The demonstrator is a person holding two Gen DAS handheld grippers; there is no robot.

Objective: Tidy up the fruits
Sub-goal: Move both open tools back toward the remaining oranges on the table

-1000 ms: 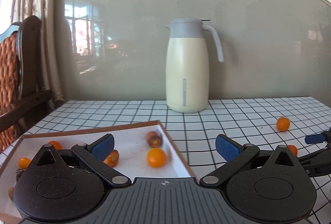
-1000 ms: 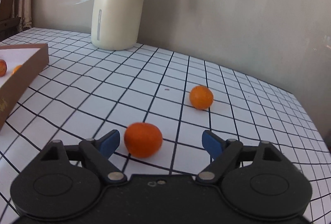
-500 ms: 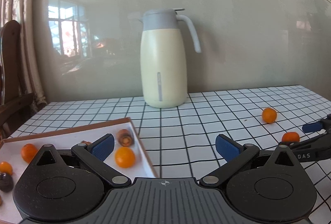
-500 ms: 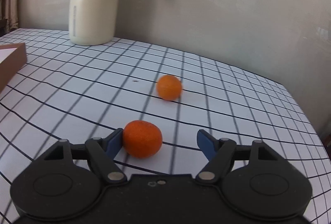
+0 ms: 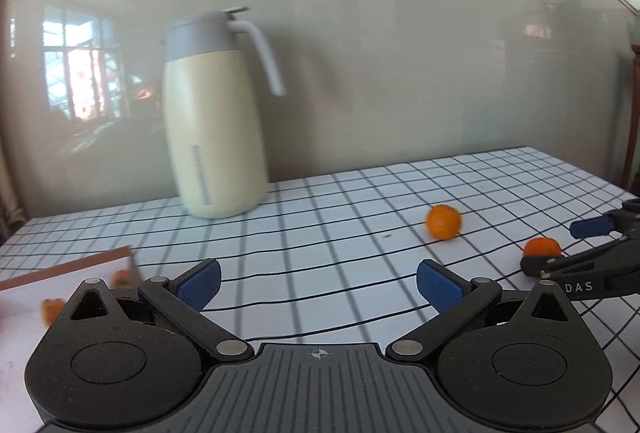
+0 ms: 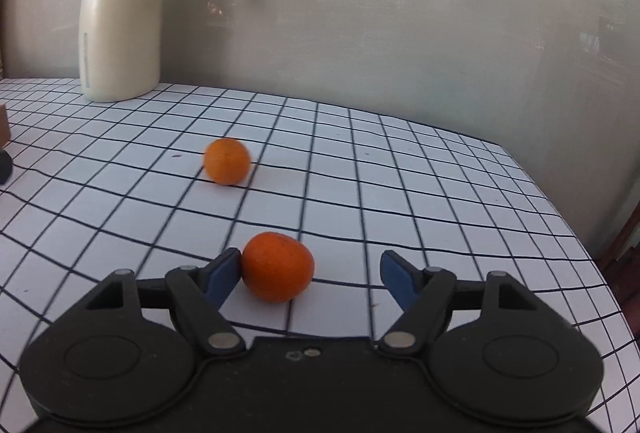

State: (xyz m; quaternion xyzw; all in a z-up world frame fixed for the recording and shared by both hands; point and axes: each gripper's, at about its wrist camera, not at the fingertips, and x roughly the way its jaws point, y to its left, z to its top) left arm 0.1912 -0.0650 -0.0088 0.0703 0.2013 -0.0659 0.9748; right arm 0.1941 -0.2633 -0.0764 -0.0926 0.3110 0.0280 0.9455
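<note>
Orange fruit between the right fingers: a mandarin (image 6: 277, 266) is sitting on the checked tablecloth (image 6: 400, 201), touching the blue pad of the right gripper's (image 6: 308, 273) left finger, with a clear gap to the other pad.
Right gripper: its jaws are standing apart around the mandarin — not pinching it, only one pad is meeting the peel.
Second mandarin (image 6: 227, 161): it is lying ahead of the right gripper and a little to its left, well apart from the first fruit.
Left gripper (image 5: 318, 281): its jaws are standing wide, with nothing between them but cloth.
Seen from the left gripper: the second mandarin (image 5: 443, 221) is lying ahead and to its right; the nearer one (image 5: 542, 247) is showing at the far right, against the right gripper's (image 5: 576, 245) fingers.
Box (image 5: 68, 267): its brown-edged corner is showing at the left gripper's lower left — blurred small fruits (image 5: 122, 278) are lying inside.
Cream jug (image 5: 212, 121): it is standing upright by the wall, ahead of the left gripper and to its left.
</note>
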